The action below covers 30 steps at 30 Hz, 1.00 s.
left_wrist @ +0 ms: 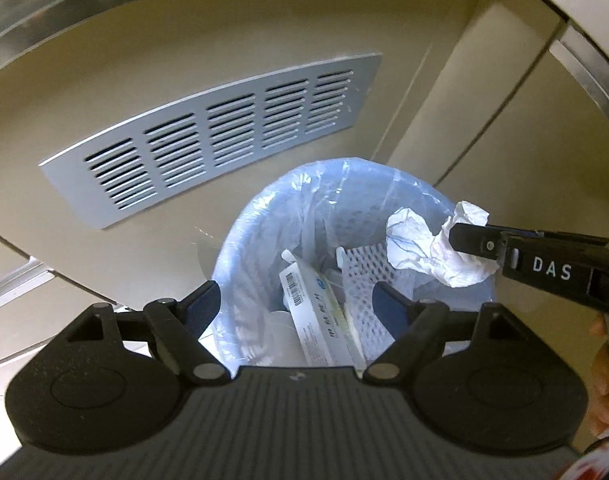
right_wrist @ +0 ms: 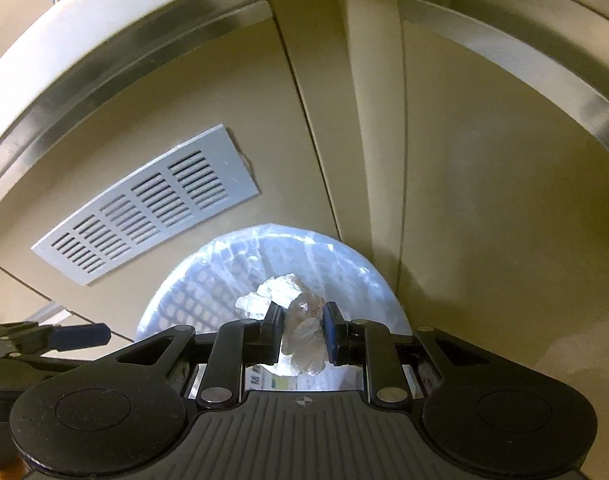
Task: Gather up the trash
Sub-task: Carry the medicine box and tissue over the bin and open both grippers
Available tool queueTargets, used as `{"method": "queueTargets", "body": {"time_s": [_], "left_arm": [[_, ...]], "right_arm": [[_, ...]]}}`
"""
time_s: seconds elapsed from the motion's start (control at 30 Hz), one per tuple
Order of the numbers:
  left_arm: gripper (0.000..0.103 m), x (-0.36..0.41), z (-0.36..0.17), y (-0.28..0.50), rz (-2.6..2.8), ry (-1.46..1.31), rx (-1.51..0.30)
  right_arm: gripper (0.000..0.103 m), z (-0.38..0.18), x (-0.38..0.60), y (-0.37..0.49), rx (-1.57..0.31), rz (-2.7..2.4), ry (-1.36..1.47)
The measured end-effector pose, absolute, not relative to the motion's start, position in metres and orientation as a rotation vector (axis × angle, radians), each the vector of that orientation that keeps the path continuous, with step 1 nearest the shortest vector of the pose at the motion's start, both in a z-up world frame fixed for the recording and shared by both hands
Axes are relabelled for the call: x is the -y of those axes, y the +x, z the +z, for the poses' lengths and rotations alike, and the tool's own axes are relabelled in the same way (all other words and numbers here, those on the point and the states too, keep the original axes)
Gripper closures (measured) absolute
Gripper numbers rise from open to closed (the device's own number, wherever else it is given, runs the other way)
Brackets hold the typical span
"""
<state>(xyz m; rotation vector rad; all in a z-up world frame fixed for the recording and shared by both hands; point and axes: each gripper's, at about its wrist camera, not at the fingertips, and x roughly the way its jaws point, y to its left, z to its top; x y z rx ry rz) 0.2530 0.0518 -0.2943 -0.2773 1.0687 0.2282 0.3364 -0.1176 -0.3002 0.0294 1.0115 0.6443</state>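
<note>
A round trash bin [left_wrist: 248, 216] lined with a pale blue plastic bag stands on the floor below me; in the right wrist view the trash bin [right_wrist: 240, 252] fills the lower middle. Inside lie a white printed box [left_wrist: 316, 320] and white foam netting [left_wrist: 364, 268]. My left gripper [left_wrist: 296, 300] hangs open over the bin with nothing between its fingers. My right gripper [right_wrist: 303, 318] is shut on a crumpled white tissue [right_wrist: 292, 312], held above the bin's right side. From the left wrist view the tissue [left_wrist: 416, 244] sticks out of the right gripper's black fingers [left_wrist: 476, 240].
A grey slotted vent plate [left_wrist: 208, 136] sits in the beige cabinet front behind the bin. A white countertop edge [right_wrist: 84, 28] with a metal strip runs overhead. A person's hand [left_wrist: 604, 380] shows at the far right edge.
</note>
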Motion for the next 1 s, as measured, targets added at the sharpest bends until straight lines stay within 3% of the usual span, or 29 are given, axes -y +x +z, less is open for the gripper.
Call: {"method": "queueTargets", "body": {"time_s": [0.03, 0.1, 0.17, 0.2, 1.0], "left_arm": [[0.021, -0.052, -0.293, 0.252, 0.233, -0.281, -1.065], [0.021, -0.053, -0.289, 0.250, 0.240, -0.285, -1.058], [0.021, -0.054, -0.284, 0.246, 0.252, -0.287, -1.051], [0.021, -0.054, -0.282, 0.245, 0.259, -0.290, -1.048], [0.022, -0.046, -0.245, 0.218, 0.349, -0.292, -0.993]], "right_arm": [[0.082, -0.300, 0.116, 0.337, -1.008, 0.651, 0.033], [0.072, -0.299, 0.113, 0.339, -1.011, 0.662, 0.047], [0.047, -0.298, 0.111, 0.340, -0.998, 0.659, 0.054], [0.044, -0.296, 0.110, 0.339, -0.983, 0.659, 0.049], [0.043, -0.285, 0.118, 0.331, -1.016, 0.731, 0.012]]}}
